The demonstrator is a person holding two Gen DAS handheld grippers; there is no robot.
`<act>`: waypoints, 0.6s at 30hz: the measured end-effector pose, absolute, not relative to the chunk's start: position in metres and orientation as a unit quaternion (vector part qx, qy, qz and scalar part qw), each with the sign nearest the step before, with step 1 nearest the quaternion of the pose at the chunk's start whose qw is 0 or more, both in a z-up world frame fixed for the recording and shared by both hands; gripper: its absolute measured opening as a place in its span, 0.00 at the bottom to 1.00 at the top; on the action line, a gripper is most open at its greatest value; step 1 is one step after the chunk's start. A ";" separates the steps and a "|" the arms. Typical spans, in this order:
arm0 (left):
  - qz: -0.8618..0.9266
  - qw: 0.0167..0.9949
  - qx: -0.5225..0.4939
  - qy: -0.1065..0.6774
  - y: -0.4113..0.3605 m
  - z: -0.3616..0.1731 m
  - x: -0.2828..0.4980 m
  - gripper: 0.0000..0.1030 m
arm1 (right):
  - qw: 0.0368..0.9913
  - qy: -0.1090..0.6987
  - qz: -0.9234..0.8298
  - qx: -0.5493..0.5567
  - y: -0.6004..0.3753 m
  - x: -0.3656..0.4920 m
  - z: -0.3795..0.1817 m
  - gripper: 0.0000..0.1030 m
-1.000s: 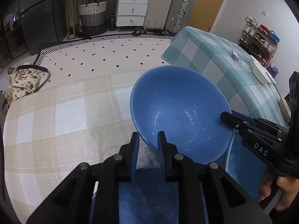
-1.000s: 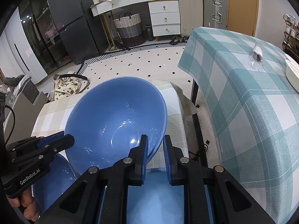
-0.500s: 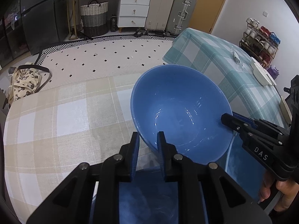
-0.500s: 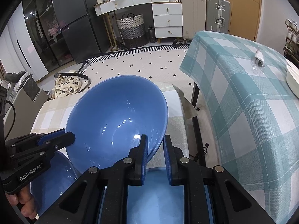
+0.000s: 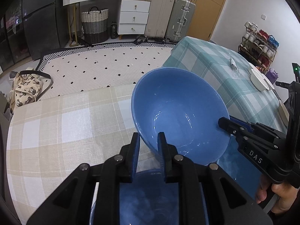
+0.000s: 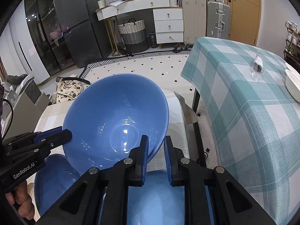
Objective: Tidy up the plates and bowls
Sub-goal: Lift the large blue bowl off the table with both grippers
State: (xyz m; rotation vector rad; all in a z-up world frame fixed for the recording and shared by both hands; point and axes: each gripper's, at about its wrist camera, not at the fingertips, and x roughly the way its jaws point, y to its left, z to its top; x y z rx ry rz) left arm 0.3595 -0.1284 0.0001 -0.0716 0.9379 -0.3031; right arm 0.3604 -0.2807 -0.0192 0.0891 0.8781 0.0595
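So I had both grippers pinching one blue bowl [image 5: 180,116] by its rim. My left gripper [image 5: 149,146] was closed on the near-left edge, one finger inside the bowl and one outside. My right gripper [image 6: 156,148] was closed on the other side of the rim in the same way. The bowl was tipped and held up in the air above the beige checked table [image 5: 56,123]. Right under my grippers sat more blue dishes [image 6: 54,183], but I could not tell how many. A hand [image 5: 277,198] held the right gripper's handle. Farther off to the right stood a table with a green checked cloth [image 6: 253,112], and a white dish [image 6: 292,82] sat on it. Way back I saw a rug [image 5: 105,65], a basket [image 5: 94,26] and white drawers [image 5: 134,16].
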 end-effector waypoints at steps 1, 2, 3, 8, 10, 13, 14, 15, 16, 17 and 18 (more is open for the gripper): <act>-0.145 0.881 -0.034 0.449 -0.129 0.001 0.359 0.16 | 0.904 0.424 0.029 0.044 -0.281 0.360 -0.018 0.16; -0.145 0.882 -0.035 0.447 -0.129 0.003 0.358 0.16 | 0.905 0.422 0.029 0.045 -0.282 0.360 -0.017 0.16; -0.146 0.883 -0.035 0.445 -0.129 0.005 0.357 0.16 | 0.905 0.421 0.030 0.045 -0.281 0.359 -0.016 0.16; -0.146 0.888 -0.033 0.435 -0.127 0.016 0.350 0.16 | 0.909 0.412 0.032 0.045 -0.280 0.351 -0.007 0.16; -0.145 0.891 -0.031 0.429 -0.127 0.021 0.347 0.16 | 0.911 0.408 0.032 0.045 -0.280 0.348 -0.003 0.16; -0.144 0.892 -0.030 0.427 -0.127 0.028 0.344 0.16 | 0.914 0.402 0.034 0.045 -0.280 0.343 0.004 0.16; -0.143 0.893 -0.029 0.426 -0.127 0.031 0.343 0.16 | 0.915 0.400 0.035 0.045 -0.279 0.342 0.006 0.16; -0.143 0.894 -0.029 0.424 -0.126 0.034 0.341 0.16 | 0.915 0.399 0.036 0.044 -0.278 0.340 0.009 0.16; -0.143 0.895 -0.030 0.422 -0.125 0.036 0.339 0.16 | 0.916 0.398 0.036 0.044 -0.279 0.339 0.011 0.16; -0.143 0.896 -0.030 0.420 -0.125 0.039 0.337 0.16 | 0.917 0.395 0.037 0.045 -0.279 0.338 0.014 0.16; -0.143 0.896 -0.031 0.418 -0.124 0.042 0.335 0.16 | 0.918 0.392 0.038 0.045 -0.279 0.335 0.016 0.16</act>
